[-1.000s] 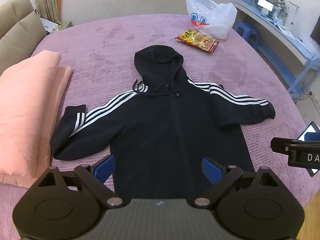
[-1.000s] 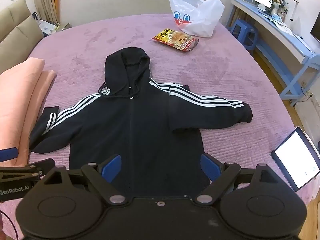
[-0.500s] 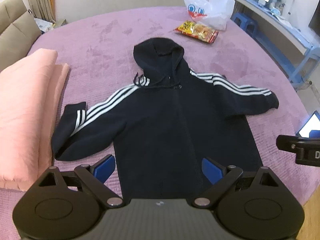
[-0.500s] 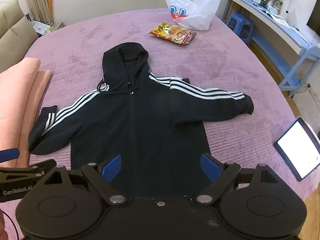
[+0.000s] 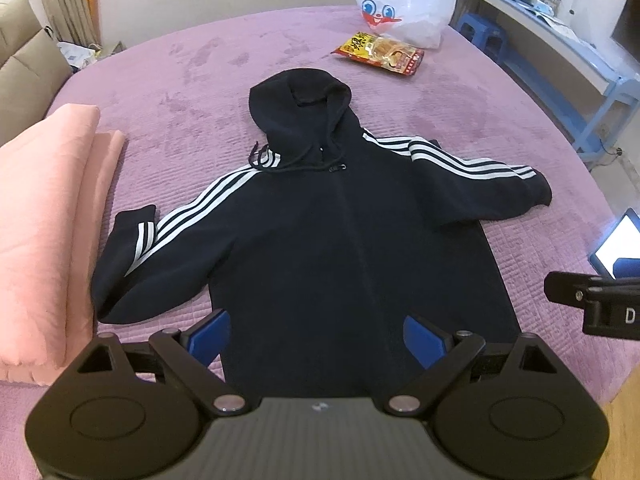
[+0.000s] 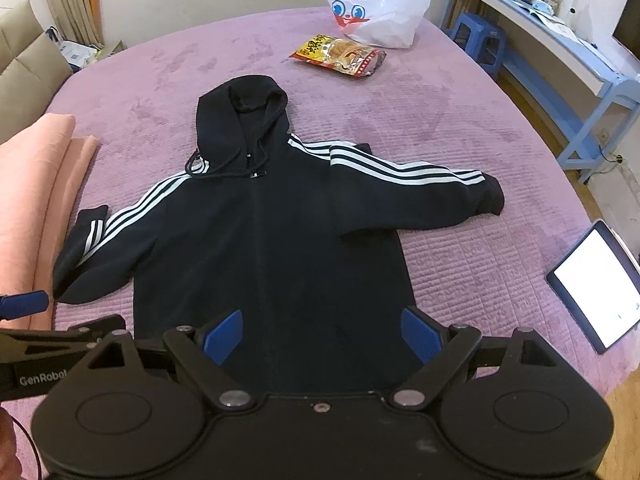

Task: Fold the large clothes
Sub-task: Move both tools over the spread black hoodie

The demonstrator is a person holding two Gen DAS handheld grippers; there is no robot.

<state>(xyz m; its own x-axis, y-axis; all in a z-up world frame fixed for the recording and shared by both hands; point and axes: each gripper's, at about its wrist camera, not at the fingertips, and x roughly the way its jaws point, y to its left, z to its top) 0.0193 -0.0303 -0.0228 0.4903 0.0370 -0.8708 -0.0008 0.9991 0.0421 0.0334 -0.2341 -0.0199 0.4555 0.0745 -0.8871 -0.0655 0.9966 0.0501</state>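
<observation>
The hoodie is showing a soft, matt fleece cloth with flat woven stripes. The bedspread is looking like quilted plush, its nap brushed into darker patches. The blanket is lying as thick matt cloth. The bag is shining as thin crinkled plastic; the snack packet is gleaming as glossy foil. The tablet is glowing with smooth glass. The pads are looking ribbed and rubbery on matt black plastic.
</observation>
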